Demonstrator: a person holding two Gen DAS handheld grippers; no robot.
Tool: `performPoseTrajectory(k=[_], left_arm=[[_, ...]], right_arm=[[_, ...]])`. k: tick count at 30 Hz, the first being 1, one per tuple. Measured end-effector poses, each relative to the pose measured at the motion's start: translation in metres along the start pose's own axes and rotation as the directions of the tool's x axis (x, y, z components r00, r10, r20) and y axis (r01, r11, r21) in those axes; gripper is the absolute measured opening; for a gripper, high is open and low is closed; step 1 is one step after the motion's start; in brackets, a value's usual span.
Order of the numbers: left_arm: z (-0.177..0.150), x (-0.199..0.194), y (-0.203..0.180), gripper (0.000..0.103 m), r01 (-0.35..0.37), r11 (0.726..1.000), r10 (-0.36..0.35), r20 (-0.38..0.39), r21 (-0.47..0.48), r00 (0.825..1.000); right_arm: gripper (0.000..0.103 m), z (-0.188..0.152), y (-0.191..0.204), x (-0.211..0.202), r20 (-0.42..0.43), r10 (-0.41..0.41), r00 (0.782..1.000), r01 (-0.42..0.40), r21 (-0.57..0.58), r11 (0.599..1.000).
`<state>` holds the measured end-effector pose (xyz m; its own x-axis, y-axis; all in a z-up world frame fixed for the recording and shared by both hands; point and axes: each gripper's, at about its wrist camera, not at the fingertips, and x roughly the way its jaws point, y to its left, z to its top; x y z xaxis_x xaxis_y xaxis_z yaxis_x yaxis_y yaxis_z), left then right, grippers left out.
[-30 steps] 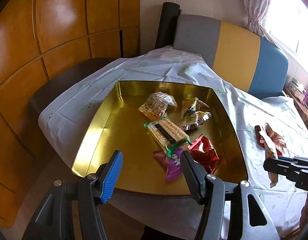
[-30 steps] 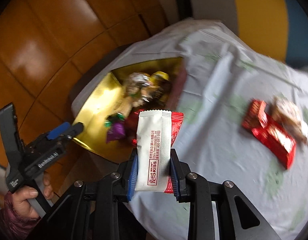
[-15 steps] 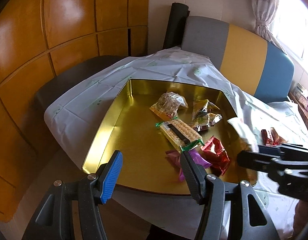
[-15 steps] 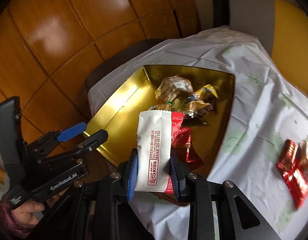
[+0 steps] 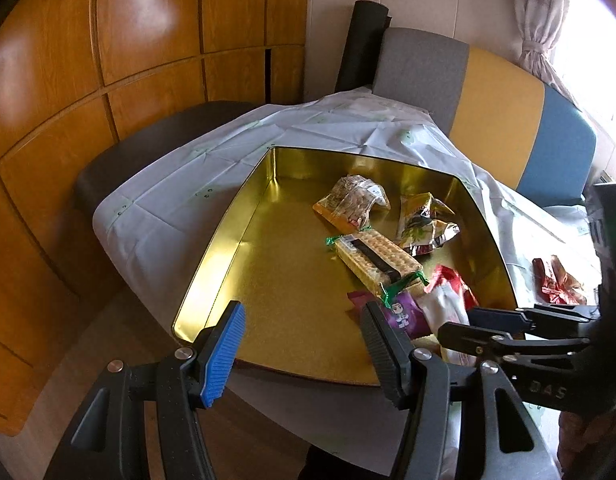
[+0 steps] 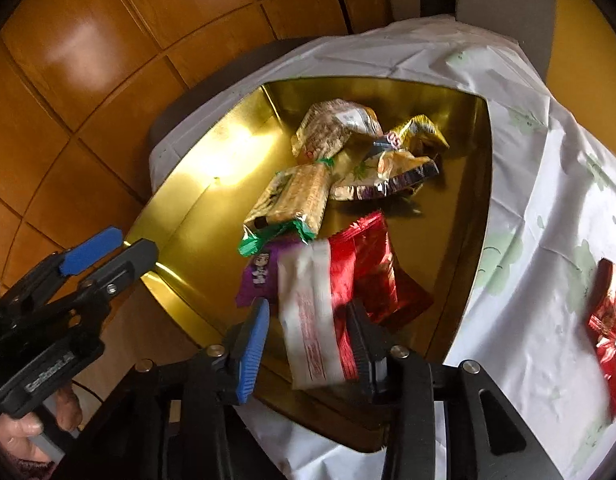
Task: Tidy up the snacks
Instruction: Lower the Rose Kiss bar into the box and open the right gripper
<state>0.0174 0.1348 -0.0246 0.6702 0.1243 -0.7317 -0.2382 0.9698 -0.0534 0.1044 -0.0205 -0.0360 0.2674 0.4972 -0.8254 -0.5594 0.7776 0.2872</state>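
Note:
A gold tin tray (image 5: 268, 280) (image 6: 196, 216) sits on a white tablecloth and holds several snack packets: a cracker pack (image 5: 375, 260) (image 6: 296, 196), a purple packet (image 5: 403, 316), red packets (image 6: 371, 268) and yellow ones (image 5: 423, 220). My right gripper (image 6: 308, 340) is open over the tray's near edge, and a blurred white-and-red packet (image 6: 311, 312) (image 5: 443, 308) drops between its jaws. My left gripper (image 5: 304, 344) is open and empty at the tray's near edge.
More red snack packets (image 5: 555, 284) (image 6: 611, 320) lie on the tablecloth (image 5: 180, 208) to the right of the tray. A grey, yellow and blue sofa back (image 5: 499, 120) stands behind the table, with wooden panels (image 5: 108, 60) to the left.
My right gripper moved left over the tray with the white packet, then opened and let it go. The left gripper stayed open and shifted slightly.

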Motion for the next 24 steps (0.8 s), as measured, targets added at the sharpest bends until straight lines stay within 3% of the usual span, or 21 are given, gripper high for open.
performPoseTrajectory(k=[5,9,24], left_arm=[[-0.001,0.0,-0.003,0.061,0.003,1.0,-0.003,-0.001,0.011,1.0],[0.0,-0.003,-0.005,0.061,0.006,1.0,-0.006,0.005,0.022,1.0],[0.0,-0.016,-0.021,0.061,0.021,0.998,-0.023,0.025,0.065,0.999]], right_arm=[[0.026,0.005,0.002,0.015,-0.031,-0.068,0.997,0.067,-0.023,0.998],[0.026,0.005,-0.004,0.016,-0.027,-0.094,0.995,0.094,-0.002,0.996],[0.026,-0.006,-0.013,-0.034,0.083,-0.06,0.995,0.057,0.044,0.997]])
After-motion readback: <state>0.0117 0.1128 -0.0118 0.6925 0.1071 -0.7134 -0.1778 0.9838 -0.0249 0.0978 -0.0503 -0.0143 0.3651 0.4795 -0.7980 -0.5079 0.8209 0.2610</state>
